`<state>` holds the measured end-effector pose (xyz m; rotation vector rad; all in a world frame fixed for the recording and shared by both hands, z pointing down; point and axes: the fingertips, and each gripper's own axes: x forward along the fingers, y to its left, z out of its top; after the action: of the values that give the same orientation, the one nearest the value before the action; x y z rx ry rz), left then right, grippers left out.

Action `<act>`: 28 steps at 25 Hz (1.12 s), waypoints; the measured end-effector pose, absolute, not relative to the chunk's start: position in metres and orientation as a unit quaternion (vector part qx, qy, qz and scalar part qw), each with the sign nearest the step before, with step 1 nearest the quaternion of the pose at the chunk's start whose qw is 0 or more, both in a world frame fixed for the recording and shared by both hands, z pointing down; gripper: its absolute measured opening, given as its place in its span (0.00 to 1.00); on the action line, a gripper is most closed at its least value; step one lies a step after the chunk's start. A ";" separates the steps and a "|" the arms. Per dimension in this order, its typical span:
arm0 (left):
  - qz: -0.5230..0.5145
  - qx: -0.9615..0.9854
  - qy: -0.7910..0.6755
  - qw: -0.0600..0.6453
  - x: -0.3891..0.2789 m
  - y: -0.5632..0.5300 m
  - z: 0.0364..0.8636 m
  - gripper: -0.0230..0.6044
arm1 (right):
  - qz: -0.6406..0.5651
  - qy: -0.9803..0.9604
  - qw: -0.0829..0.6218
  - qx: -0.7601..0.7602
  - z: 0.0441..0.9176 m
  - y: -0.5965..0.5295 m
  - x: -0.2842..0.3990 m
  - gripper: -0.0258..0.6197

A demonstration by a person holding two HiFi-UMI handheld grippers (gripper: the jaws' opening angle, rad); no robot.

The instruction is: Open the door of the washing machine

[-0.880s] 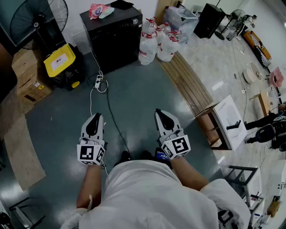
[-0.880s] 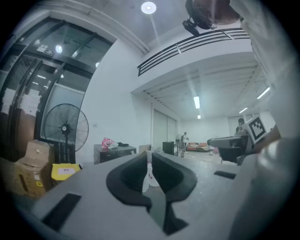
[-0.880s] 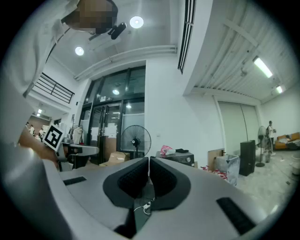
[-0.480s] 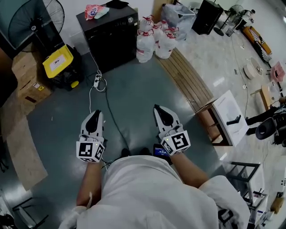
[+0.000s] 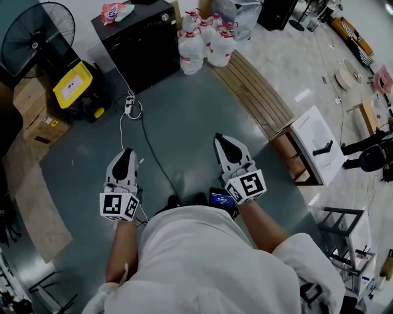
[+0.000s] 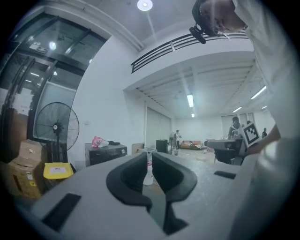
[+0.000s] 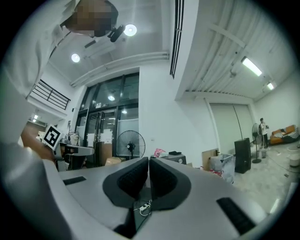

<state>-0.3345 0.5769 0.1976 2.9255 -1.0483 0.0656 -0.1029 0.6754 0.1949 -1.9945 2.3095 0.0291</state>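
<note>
**A:** How are the jaws set?

**B:** The pads of the left gripper (image 6: 149, 164) are almost together, with only a slim slit between them, and nothing is caught in it. The pads of the right gripper (image 7: 148, 164) are pressed closed, also on nothing. Both are carried level above the grey floor (image 5: 184, 122).

**A:** And the washing machine?

**B:** No door is shown. The black cabinet (image 5: 138, 40) at the floor's far edge, against the wall, is taken to be the machine, though that cannot be confirmed. It stands well apart from both grippers.

**A:** What is called for in this step?

**B:** An approach, it is judged. The power strip (image 5: 130, 105) and its cable lying in between should be stepped round. The water bottles (image 5: 202, 46) just right of the cabinet should be avoided. One pair of jaws should be spread before a handle or door edge is reached.

**A:** Can any writing be read?

**B:** None. The print on the pink packet (image 5: 116, 11) on the cabinet top and the white label on the yellow machine (image 5: 72, 86) are too small. Only square markers are seen on the gripper cubes.
</note>
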 end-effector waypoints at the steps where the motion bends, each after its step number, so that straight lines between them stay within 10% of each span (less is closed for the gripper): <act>1: 0.019 0.941 -0.336 0.019 -0.330 0.578 0.197 0.10 | 0.009 0.756 0.047 -0.653 0.195 0.676 -0.099 0.10; 28: 0.019 0.928 -0.363 0.087 -0.276 0.520 0.245 0.10 | -0.026 0.754 0.021 -0.656 0.233 0.614 -0.019 0.10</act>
<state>-0.2756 0.5201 0.2452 2.7627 -1.0799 0.0579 -0.0194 0.6143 0.2328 -2.0344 2.3385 -0.0791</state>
